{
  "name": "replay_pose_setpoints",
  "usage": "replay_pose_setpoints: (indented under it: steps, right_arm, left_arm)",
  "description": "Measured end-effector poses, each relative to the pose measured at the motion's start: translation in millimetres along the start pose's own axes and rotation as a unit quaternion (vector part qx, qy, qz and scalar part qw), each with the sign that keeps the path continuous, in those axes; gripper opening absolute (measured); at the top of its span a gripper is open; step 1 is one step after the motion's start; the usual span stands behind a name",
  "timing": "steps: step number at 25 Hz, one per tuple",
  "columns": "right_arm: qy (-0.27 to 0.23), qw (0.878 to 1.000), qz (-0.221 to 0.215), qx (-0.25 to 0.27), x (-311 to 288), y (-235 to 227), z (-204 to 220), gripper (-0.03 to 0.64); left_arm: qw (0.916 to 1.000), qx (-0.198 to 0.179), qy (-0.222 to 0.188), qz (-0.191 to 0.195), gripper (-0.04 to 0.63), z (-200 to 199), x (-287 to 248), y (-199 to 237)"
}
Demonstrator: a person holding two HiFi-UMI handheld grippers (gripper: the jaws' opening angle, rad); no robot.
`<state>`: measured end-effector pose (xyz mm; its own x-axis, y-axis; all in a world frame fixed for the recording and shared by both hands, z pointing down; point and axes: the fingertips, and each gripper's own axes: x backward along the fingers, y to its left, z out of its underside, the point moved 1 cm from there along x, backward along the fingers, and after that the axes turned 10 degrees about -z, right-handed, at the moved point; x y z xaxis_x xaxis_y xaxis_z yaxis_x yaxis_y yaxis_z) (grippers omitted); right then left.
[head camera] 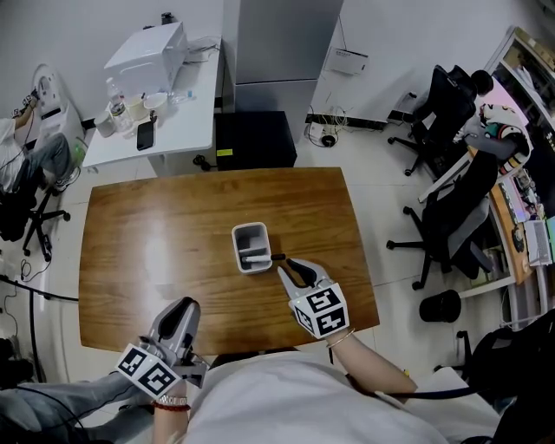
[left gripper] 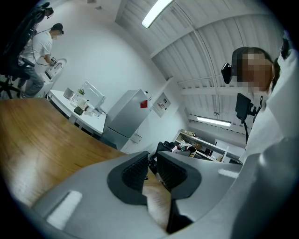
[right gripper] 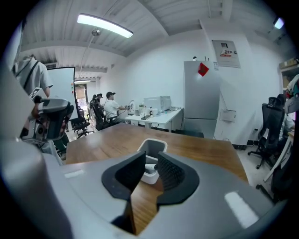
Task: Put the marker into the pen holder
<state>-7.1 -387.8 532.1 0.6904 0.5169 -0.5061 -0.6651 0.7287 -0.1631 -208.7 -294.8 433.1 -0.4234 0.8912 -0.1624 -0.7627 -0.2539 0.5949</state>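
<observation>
Brown wood veneer covers the table (head camera: 139,234), which stands on a pale tiled floor. A white side desk (head camera: 182,121) is at the upper left of the head view, a grey cabinet (head camera: 277,43) is at top centre, and black office chairs (head camera: 442,225) are at the right.

The pen holder (head camera: 250,236) stands upright at mid-table. The marker (head camera: 255,258) lies inside it, along the wall at the bottom of the frame. Just right of the holder and clear of it, the right gripper (head camera: 288,265) is released, its jaws partly apart and gripping nothing. The left gripper (head camera: 184,308) sits at the table edge in the lower left, well apart from the holder. Its jaws show only a narrow gap and hold nothing.

Only the right gripper view looks into the holder from the side, framing the marker's pale barrel between the jaws. Only the left gripper view shows a ceiling strip light (left gripper: 156,11) and a person standing (left gripper: 39,51) at the upper left.
</observation>
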Motion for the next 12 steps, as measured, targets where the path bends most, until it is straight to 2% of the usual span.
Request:
replay_pose_setpoints:
  steps: [6, 12]
  right_arm:
    - [-0.017, 0.999, 0.025, -0.014, 15, -3, -5, 0.058]
    - [-0.038, 0.998, 0.04, -0.038, 38, 16, -2, 0.052]
  left_arm:
    - [0.9999, 0.0, 0.002, 0.017, 0.064, -1, 0, -2]
    - [0.9988, -0.012, 0.014, 0.046, 0.064, 1, 7, -1]
